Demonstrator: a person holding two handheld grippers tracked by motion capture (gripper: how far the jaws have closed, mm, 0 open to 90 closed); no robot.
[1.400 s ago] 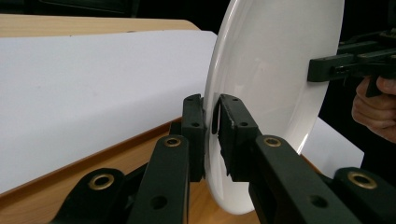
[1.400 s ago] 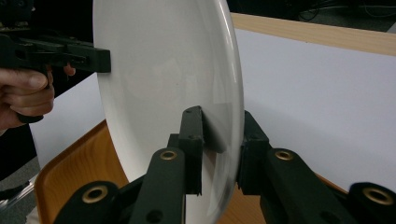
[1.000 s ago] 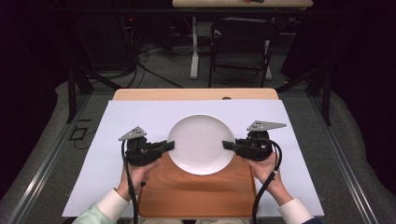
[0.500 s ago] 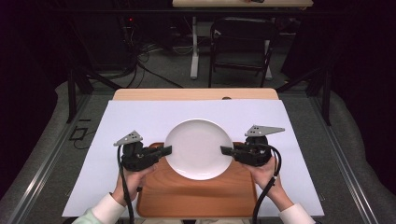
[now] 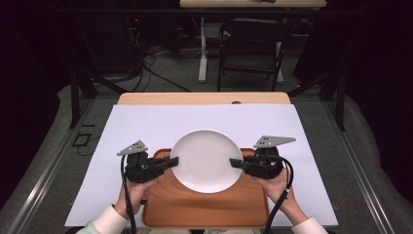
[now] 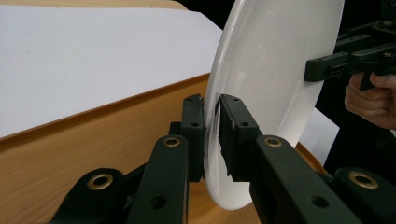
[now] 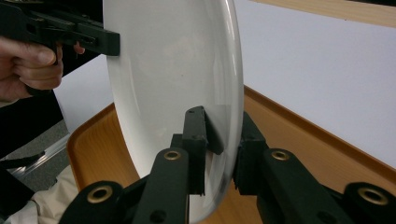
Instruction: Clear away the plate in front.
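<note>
High view, lower centre of the frame: a white plate (image 5: 206, 160) is held from both sides above a wooden tray (image 5: 204, 207), which lies on a white sheet (image 5: 146, 122) spread over the tabletop (image 5: 204, 98). At lower left, the left tongs (image 5: 171, 161) are closed on the plate's left rim, a hand (image 5: 138, 191) in a pale sleeve gripping the tool from below. At lower right, the right tongs (image 5: 235, 163) are clamped on the opposite rim, steadied by the other hand (image 5: 275, 184). A black cable trails from each tool toward the bottom edge.

Left gripper view: the plate (image 6: 275, 70) stands on edge through the middle of the frame, its rim pinched between the two black jaws, which sit narrow on either face. The tray (image 6: 93, 140) runs across the lower left, and the right tongs (image 6: 310, 70) bite the far rim at upper right.

Right gripper view: the plate (image 7: 173, 60) again runs edge-on, its rim caught between jaws drawn close. The left tongs (image 7: 114, 44) hold the far rim at upper left, with the tray (image 7: 303, 135) below.
</note>
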